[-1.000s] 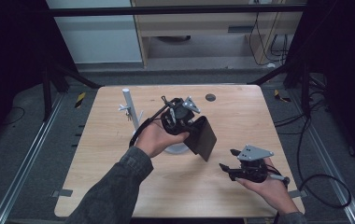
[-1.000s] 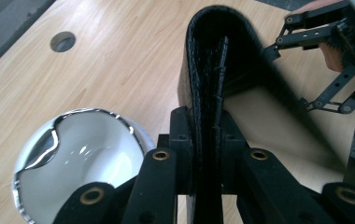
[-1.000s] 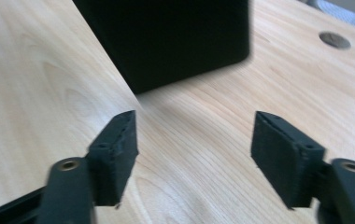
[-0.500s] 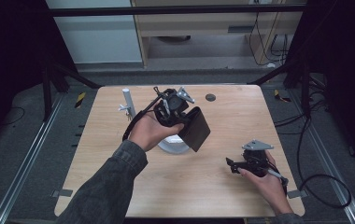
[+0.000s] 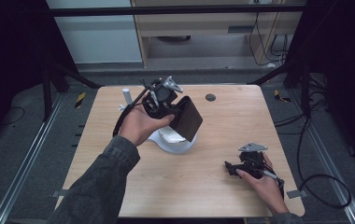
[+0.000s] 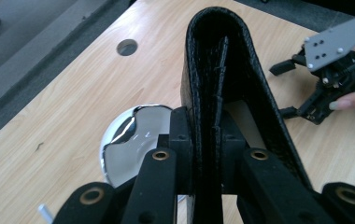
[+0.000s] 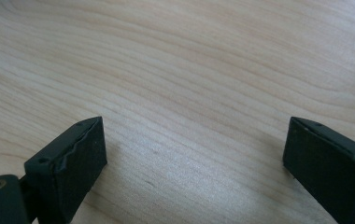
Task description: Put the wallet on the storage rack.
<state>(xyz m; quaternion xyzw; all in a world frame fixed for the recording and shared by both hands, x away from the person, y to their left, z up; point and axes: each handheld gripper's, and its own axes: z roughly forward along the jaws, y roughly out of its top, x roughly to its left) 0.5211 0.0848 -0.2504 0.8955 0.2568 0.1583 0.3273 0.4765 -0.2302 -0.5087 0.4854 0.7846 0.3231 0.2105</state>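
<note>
Black leather, folded like a wallet (image 5: 188,120), hangs in the air above the middle of the pale wooden counter (image 5: 222,126). The left claw (image 5: 168,100) pinches it: in the left gripper view the two black jaws press on either side of one leaf of the wallet (image 6: 222,79), whose rounded fold points away from the camera, toward twelve o'clock. The person's left hand (image 5: 140,125) carries this claw, the arm in a dark denim sleeve (image 5: 96,186) reaching in from about seven o'clock.

Directly beneath the wallet, on the counter, sits a round white object with a shiny, mirror-like top (image 5: 173,140); the wallet is lifted clear of it. In the left gripper view it appears at about nine o'clock from the wallet (image 6: 129,140).

A white upright cylinder (image 5: 126,96) stands near the counter's far left, at about ten o'clock from the centre. A small dark round hole (image 5: 210,97) lies at about one o'clock.

The right claw (image 5: 234,167) rests low at about four o'clock, held in the right hand (image 5: 262,179). Its jaws have just been opening and now stand spread wide with nothing between them; the right gripper view shows bare wood grain (image 7: 189,93) in the gap.
</note>
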